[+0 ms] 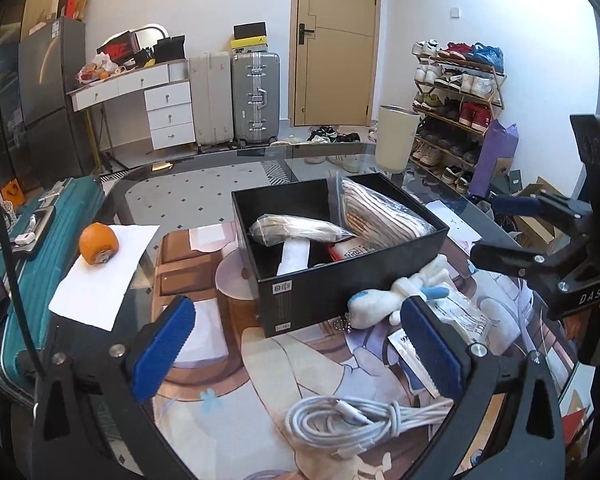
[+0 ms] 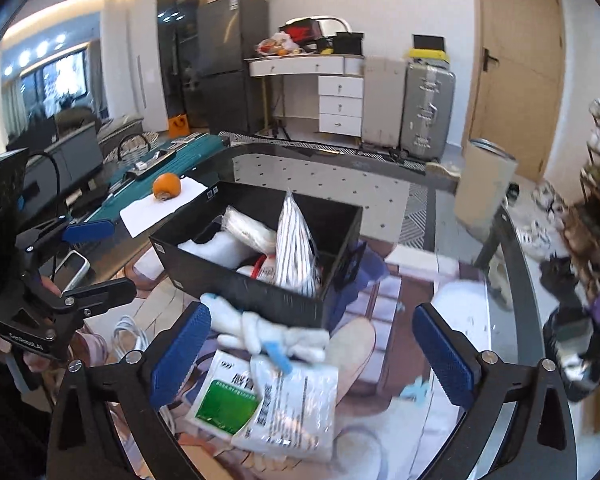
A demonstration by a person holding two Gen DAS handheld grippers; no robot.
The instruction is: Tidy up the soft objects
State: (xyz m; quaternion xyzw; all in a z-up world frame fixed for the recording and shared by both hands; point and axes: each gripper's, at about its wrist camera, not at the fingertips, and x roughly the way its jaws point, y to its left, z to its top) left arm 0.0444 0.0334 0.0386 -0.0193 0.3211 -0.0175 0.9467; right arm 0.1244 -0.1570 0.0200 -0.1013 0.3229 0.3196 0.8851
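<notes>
Right wrist view: the right tongs (image 2: 314, 360) stand wide apart and empty over the soft things near the black box (image 2: 256, 280).

The left tongs (image 1: 296, 344) are also apart and hold nothing. No earlier picture is given, so I describe only the present state. Between the right blue pads lie a white plush toy (image 2: 260, 328) and, nearer, sealed plastic packets (image 2: 276, 408), both on the worktop (image 2: 452, 208) just beside the near wall of the box. The box already holds several bagged soft items. I judge the next step is taking the plush: come down centred on its body, close gently, lift over the wall. The packets touch the toy and may be caught together. A white cable (image 1: 340, 420) lies near on the left; an orange (image 1: 99, 244) on paper sits far left, well apart.
</notes>
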